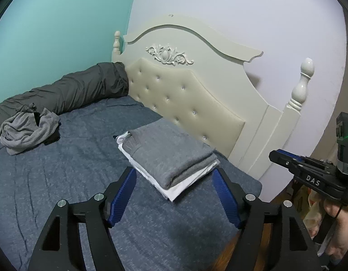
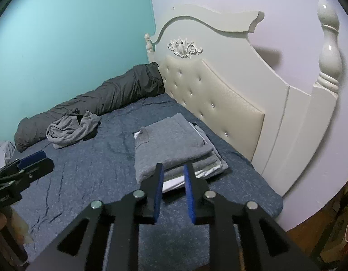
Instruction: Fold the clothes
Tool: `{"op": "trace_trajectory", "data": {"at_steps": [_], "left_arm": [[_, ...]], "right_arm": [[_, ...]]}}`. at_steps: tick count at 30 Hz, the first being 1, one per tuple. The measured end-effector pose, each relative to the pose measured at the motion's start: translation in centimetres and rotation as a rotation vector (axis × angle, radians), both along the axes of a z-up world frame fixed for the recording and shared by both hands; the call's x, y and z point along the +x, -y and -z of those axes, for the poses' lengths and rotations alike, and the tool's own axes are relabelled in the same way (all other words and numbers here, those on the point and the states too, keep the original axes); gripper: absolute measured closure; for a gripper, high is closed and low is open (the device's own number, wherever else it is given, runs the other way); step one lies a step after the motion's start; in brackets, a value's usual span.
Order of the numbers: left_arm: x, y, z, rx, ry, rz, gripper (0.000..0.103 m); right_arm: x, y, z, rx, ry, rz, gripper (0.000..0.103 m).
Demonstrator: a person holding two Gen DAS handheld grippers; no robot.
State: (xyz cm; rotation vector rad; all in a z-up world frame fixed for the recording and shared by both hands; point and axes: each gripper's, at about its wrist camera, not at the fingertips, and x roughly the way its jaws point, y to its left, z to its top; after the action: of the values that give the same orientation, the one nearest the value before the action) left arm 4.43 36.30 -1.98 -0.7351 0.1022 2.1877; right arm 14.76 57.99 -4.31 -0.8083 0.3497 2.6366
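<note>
A folded stack [image 1: 167, 155], grey garments over white ones, lies on the blue bed sheet [image 1: 60, 180] near the headboard. My left gripper [image 1: 174, 169] is wide open just in front of the stack, and its blue pads [image 1: 126, 194] hold nothing. My right gripper [image 2: 174, 168] hovers at the near edge of the folded stack [image 2: 171, 144], open by a narrow gap with nothing between its pads. A crumpled grey garment [image 1: 27, 131] [image 2: 72, 131] lies apart at the far left, over something black. Each gripper shows at the edge of the other's view: right gripper [image 1: 278, 155], left gripper [image 2: 33, 158].
A dark grey rolled blanket [image 1: 72, 90] [image 2: 106, 99] runs along the teal wall. The cream tufted headboard [image 1: 185, 94] [image 2: 219, 103] rises just behind the stack. A hand [image 1: 339, 221] holds the right gripper's handle. Bare blue sheet [image 2: 83, 180] stretches between stack and crumpled garment.
</note>
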Motion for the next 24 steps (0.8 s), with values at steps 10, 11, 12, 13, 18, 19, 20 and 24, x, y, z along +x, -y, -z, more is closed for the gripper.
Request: {"op": "trace_trajectory", "data": {"at_steps": [10,11,12,13,18,19,20,24], "left_arm": [[2.0,1.4,-0.1,0.007,-0.021,-0.009,0.018],[2.1,1.5,-0.1,0.007,-0.022,-0.01,0.018],[2.3,1.7,-0.1,0.005,-0.024,-0.012,0.017],[2.4,1.8,0.0,0.006,-0.024,-0.013,0.017],[3.4,2.7,0.2,0.014,-0.03,-0.017,0.009],[3.6,2.8,0.2,0.015,-0.032,-0.017,0.008],[3.7,3.0,0.2,0.016,-0.034,-0.016,0.008],[4.3,3.9,0.3,0.016,-0.039,-0.023,0.005]], "right_arm": [[2.9,2.1,-0.4,0.009,-0.044,0.048,0.049],[3.2,2.3,-0.4,0.012,-0.047,0.054,0.047],[3.5,2.5,-0.4,0.014,-0.051,0.059,0.045],[3.7,2.6,-0.3,0.009,-0.054,0.063,0.042],[4.7,3.2,-0.1,-0.004,-0.06,0.073,0.036],[4.9,3.4,0.0,-0.004,-0.059,0.074,0.032],[5.0,3.5,0.0,-0.002,-0.06,0.076,0.03],[5.7,4.3,0.1,0.011,-0.062,0.082,0.026]]}}
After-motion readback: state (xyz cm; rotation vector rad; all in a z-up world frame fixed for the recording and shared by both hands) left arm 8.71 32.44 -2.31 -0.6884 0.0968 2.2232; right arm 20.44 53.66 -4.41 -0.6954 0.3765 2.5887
